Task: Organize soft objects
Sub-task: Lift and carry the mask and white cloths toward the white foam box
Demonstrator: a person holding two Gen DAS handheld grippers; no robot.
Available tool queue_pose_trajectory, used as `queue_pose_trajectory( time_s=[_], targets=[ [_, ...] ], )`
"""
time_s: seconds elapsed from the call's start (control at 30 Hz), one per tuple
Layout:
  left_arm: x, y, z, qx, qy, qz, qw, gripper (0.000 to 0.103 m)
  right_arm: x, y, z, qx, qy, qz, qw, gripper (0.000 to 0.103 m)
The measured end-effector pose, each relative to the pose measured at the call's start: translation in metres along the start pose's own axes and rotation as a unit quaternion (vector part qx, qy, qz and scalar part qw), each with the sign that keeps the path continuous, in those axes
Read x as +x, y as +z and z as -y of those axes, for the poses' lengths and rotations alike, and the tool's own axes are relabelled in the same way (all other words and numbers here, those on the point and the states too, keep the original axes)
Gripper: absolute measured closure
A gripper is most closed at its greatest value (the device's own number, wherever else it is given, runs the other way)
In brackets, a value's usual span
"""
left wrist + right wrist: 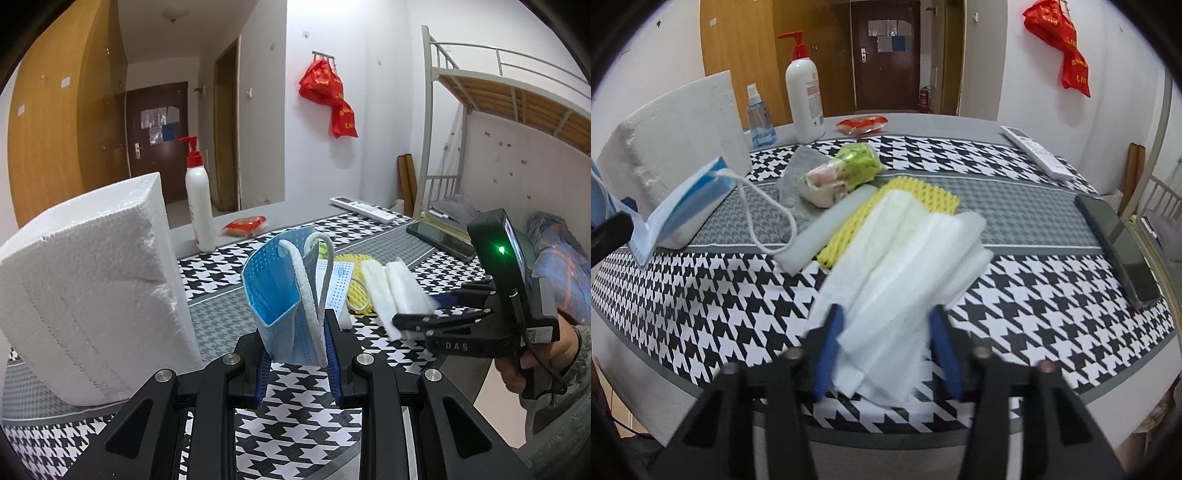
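The left gripper (pixel 297 363) was held low over the houndstooth tablecloth (pixel 295 413), pointing across the table, its two blue-padded fingers (pixel 263 373) drawn in close on a blue face mask (pixel 280 291). The mask stood upright between the pads, folded on itself, with its white ear loop (pixel 306 291) draped over the top edge and hanging down the right side. From the right wrist view the same mask (pixel 683 206) appeared at the far left, its loop (pixel 768 218) trailing down to the cloth.

Just left of the mask stood a large white foam block (pixel 88 288), resting on the table. Behind it a white pump bottle (pixel 199 199) with a red top stood upright, and a small red packet (pixel 245 225) lay near it.

Further right, the right gripper (pixel 408 326) came in from the side, level with the table, the person's hand (pixel 535 354) wrapped around its handle. Its jaws were narrowed onto a stack of white foam sheets (pixel 901 280), pinching the near end between the blue pads (pixel 827 350) while the far end lay over a yellow foam net (pixel 919 192). A white foam strip (pixel 831 229) lay just beside the net on its left, and a green wrapped packet (pixel 846 170) sat on a grey cloth (pixel 798 184) behind them. A dark phone (pixel 1115 240) and a white remote (pixel 1038 151) lay at the table's right side.
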State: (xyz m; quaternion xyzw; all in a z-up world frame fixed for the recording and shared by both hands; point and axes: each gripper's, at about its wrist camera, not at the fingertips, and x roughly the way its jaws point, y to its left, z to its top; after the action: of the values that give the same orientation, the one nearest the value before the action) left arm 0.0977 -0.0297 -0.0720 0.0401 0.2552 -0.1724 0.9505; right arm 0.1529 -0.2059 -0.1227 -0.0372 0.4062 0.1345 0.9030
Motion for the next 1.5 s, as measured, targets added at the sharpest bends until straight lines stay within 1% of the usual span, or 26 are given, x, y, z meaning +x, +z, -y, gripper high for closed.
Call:
queue_pose_trajectory(
  time_s=[0.03,0.1,0.13,0.27,0.4,0.6,0.8,1.1,1.2,1.5],
  targets=[
    [-0.001,0.0,0.0,0.0,0.0,0.0,1.0,0.076,-0.001,0.0,0.0,-0.002,-0.002,-0.001,1.0,0.073],
    [-0.001,0.001,-0.001,0.0,0.0,0.002,1.0,0.076,-0.003,-0.001,0.003,-0.002,0.003,-0.001,1.0,0.09],
    [-0.002,0.002,-0.001,0.001,0.0,0.003,1.0,0.076,-0.005,-0.002,0.005,0.001,0.008,0.0,1.0,0.091],
    [-0.009,0.004,0.0,0.005,0.003,0.013,0.9999,0.076,-0.022,-0.001,0.013,0.011,0.014,0.022,1.0,0.092],
    [-0.017,0.008,0.003,0.009,0.01,0.025,0.9996,0.076,-0.042,0.003,0.015,0.007,0.013,0.05,0.999,0.092],
    [-0.026,0.016,0.005,0.013,0.022,0.041,0.9988,0.076,-0.06,0.009,0.01,-0.005,0.017,0.079,0.997,0.092],
    [-0.034,0.024,0.008,0.017,0.035,0.056,0.9976,0.076,-0.08,0.019,0.0,-0.018,0.033,0.111,0.993,0.092],
    [-0.039,0.035,0.011,0.019,0.056,0.077,0.9953,0.076,-0.096,0.033,-0.004,-0.026,0.051,0.148,0.987,0.092],
    [-0.04,0.042,0.011,0.02,0.062,0.085,0.9943,0.076,-0.102,0.038,-0.003,-0.023,0.069,0.161,0.984,0.092],
    [-0.043,0.054,0.01,0.017,0.079,0.103,0.9913,0.076,-0.103,0.049,0.001,-0.013,0.075,0.184,0.98,0.092]
  ],
)
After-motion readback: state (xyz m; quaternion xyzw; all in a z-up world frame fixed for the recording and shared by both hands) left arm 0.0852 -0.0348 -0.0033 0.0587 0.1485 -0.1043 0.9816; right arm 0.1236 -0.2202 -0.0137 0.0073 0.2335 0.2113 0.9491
